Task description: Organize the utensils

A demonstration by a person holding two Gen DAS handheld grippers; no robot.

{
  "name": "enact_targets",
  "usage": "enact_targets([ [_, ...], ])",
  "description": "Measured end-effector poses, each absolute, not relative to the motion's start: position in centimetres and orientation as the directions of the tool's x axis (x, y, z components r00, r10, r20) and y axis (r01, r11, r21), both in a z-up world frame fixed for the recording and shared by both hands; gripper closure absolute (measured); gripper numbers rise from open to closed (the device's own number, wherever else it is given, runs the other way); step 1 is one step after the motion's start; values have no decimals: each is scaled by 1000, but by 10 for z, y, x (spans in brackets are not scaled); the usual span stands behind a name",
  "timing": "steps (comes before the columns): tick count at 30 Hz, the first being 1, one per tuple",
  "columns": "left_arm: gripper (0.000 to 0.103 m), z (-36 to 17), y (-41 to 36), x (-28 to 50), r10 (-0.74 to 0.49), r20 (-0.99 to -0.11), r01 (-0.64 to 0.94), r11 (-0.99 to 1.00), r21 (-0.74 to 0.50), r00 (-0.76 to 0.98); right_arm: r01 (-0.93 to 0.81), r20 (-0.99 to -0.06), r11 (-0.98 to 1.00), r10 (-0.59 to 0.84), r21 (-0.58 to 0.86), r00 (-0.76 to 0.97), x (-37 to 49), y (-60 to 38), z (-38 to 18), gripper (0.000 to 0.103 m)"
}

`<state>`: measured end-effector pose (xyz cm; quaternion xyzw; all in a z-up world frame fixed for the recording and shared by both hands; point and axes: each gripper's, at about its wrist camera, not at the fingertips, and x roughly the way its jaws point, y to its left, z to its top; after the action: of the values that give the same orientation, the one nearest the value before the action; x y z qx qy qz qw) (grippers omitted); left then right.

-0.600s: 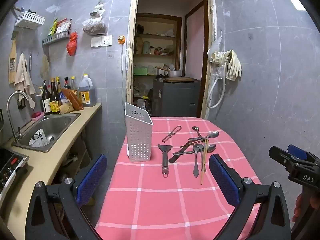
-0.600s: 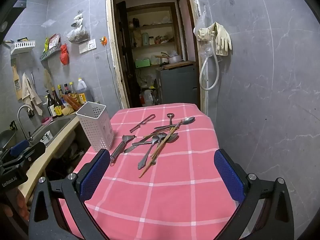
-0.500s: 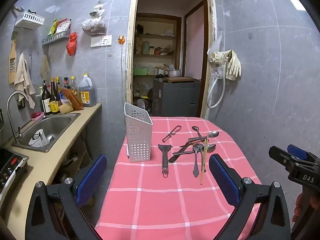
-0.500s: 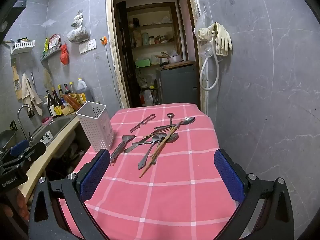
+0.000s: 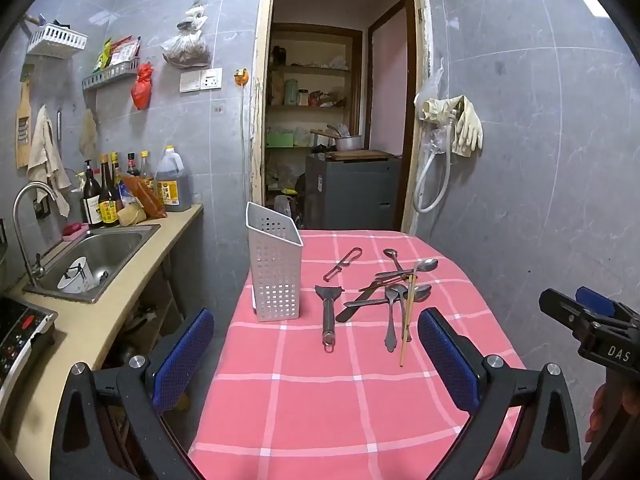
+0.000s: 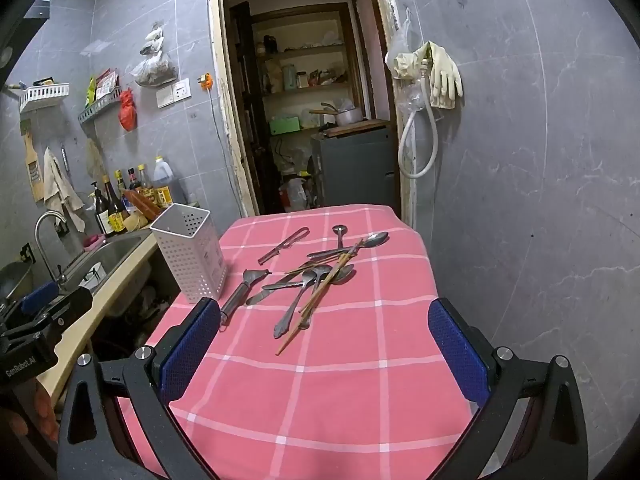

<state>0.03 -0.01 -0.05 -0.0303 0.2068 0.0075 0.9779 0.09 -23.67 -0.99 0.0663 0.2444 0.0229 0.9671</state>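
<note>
Lying ahead of both spread, empty tongs, left (image 5: 314,360) and right (image 6: 324,346): utensils (image 6: 316,276) heaped mid-counter (image 6: 340,392), handles pointing back, nearer the right tongs; holder (image 6: 190,254) stands left.

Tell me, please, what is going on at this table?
A person holds two tongs over a table with a pink checked cloth, ready to sort utensils. The left tongs and right tongs are both open and empty, short of the pile. Spoons, chopsticks, a knife and two peelers lie loose on the cloth beside the white perforated utensil holder. Nothing has been picked up yet.
</note>
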Motion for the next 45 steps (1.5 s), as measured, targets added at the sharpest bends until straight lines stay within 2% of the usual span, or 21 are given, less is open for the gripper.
enact_targets([
  [45, 0, -25, -2, 9, 7, -429, -32, 998, -51, 903, -9, -488, 988, 84, 155, 869, 10, -235, -27, 1],
])
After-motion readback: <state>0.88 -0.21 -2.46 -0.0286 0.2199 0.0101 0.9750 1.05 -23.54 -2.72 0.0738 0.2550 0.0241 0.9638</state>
